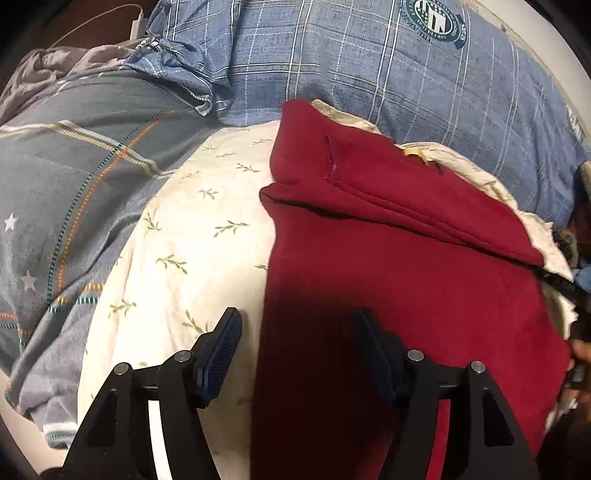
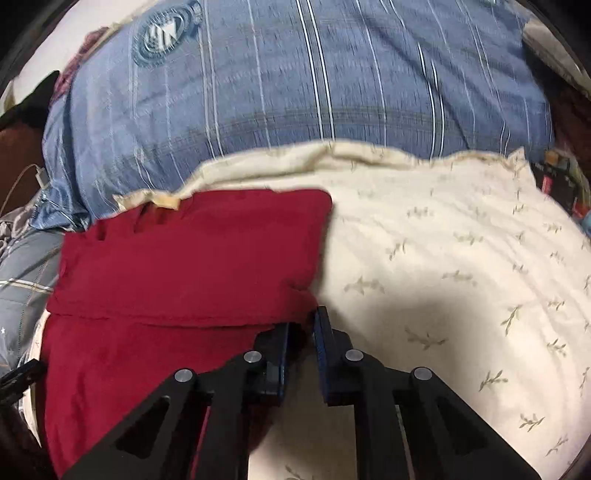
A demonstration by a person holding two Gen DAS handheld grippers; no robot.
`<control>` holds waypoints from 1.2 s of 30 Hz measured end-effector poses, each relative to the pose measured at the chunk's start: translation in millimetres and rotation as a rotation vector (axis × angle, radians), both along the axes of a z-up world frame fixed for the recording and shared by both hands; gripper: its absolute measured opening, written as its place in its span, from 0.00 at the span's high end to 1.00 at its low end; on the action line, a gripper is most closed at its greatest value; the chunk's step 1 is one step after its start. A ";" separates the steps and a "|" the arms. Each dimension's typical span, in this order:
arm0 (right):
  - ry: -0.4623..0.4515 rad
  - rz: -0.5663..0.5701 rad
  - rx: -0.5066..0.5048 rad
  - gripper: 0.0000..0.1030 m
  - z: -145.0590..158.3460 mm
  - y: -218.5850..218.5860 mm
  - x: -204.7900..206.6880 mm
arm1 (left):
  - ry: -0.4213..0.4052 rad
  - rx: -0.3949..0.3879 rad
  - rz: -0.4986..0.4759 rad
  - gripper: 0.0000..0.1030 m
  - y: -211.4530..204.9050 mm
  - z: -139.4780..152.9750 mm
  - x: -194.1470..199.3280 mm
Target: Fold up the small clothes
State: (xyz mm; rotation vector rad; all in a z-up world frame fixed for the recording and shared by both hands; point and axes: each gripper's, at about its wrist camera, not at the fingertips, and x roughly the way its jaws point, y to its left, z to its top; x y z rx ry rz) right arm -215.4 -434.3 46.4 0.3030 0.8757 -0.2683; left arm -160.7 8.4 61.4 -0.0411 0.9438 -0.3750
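Note:
A dark red garment point(image 1: 406, 280) lies on a cream leaf-print pillow point(image 1: 192, 236), its upper part folded over the lower part. My left gripper point(image 1: 295, 332) is open, its jaws straddling the garment's left edge just above the cloth. In the right wrist view the red garment point(image 2: 184, 266) lies at the left. My right gripper point(image 2: 303, 328) is shut on the right edge of the folded flap, with a thin bit of red cloth between the jaws.
A blue plaid pillow point(image 1: 369, 66) with a round crest lies behind the cream pillow point(image 2: 443, 266). A grey-blue striped quilt point(image 1: 66, 206) with stars lies at the left. A white charger and cable point(image 1: 138, 26) sit at the far left.

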 end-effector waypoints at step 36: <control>0.091 0.458 0.363 0.34 -6.7 75.7 -190.6 | 0.240 -0.058 -0.150 0.35 63.9 -23.7 -137.9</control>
